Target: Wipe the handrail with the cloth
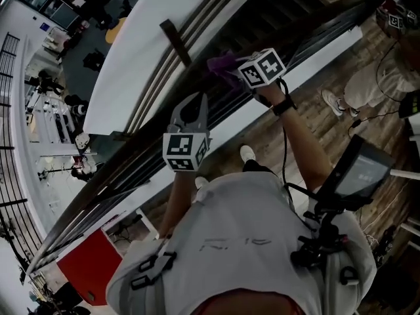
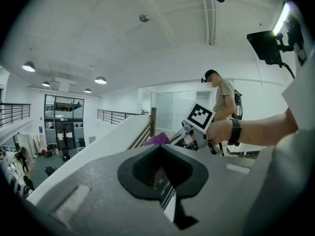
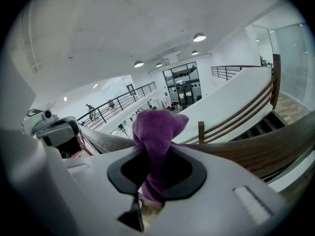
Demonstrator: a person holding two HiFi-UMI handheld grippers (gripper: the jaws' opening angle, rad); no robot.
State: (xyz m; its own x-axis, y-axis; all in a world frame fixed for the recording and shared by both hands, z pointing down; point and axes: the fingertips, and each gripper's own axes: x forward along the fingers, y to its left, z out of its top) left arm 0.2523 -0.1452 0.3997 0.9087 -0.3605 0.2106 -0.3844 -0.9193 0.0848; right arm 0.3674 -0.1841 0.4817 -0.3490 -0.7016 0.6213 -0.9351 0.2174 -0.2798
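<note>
Now right claw [image 3: 156,162] clamped on purple cloth [image 3: 156,129], cloth resting on wooden handrail [image 3: 256,149]. Left claw [image 2: 161,157] jaws together, empty, over handrail, apart from cloth.

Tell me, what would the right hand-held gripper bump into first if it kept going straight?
Probably the wooden handrail. The right hand-held gripper, shut on the purple cloth, points toward it, and it crosses just beyond the cloth; how close is unclear.
</note>
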